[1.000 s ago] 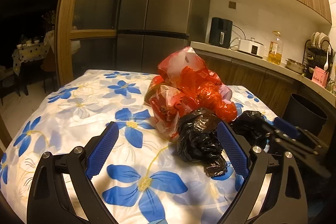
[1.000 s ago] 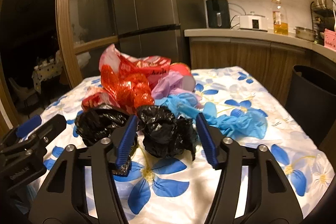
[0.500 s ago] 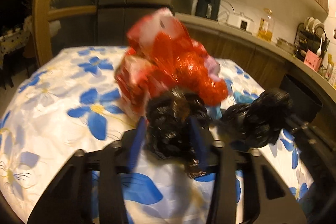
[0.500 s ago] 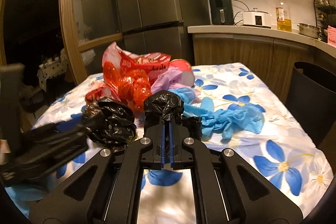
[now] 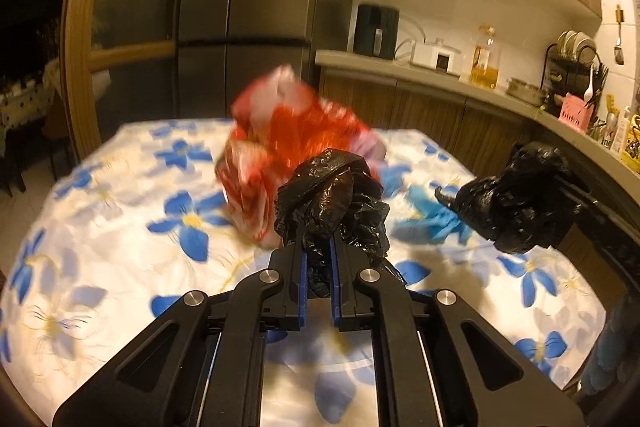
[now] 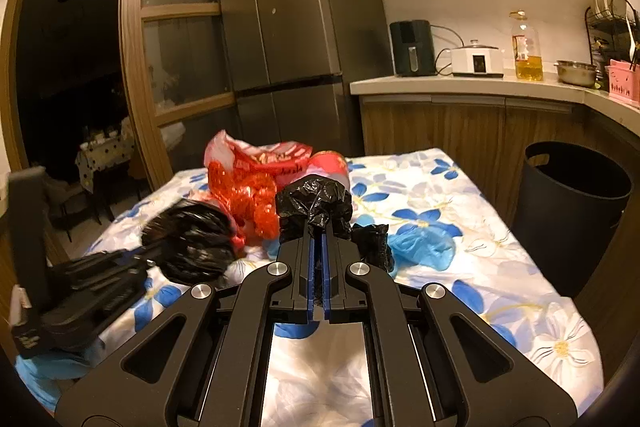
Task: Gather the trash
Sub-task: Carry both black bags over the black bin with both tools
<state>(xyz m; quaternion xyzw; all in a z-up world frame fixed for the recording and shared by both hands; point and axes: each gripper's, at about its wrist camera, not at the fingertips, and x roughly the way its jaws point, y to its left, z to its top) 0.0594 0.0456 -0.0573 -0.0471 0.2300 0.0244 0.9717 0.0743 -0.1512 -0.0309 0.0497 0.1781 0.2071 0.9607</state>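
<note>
My left gripper (image 5: 318,247) has its jaws closing on a crumpled black plastic bag (image 5: 332,187), and the blue pads press on it; the bag is lifted above the flowered tablecloth (image 5: 120,227). My right gripper (image 6: 319,231) is shut on a second black bag (image 6: 314,199), which the left wrist view shows raised at the right (image 5: 516,203). The right wrist view shows the left gripper's bag (image 6: 192,239) at its left. Red and white plastic bags (image 6: 248,187) and a blue glove (image 6: 424,245) lie on the table behind both.
A black bin (image 6: 572,203) stands on the floor by the table's right edge, open at the top. Behind are a dark fridge (image 6: 296,27), a wooden door frame (image 6: 136,67) and a counter (image 6: 480,83) with appliances and an oil bottle.
Both grippers shut on their black bags, the right first, and lifted them off the cloth. The left bag moved up and forward; the right bag rose and shifted right.
</note>
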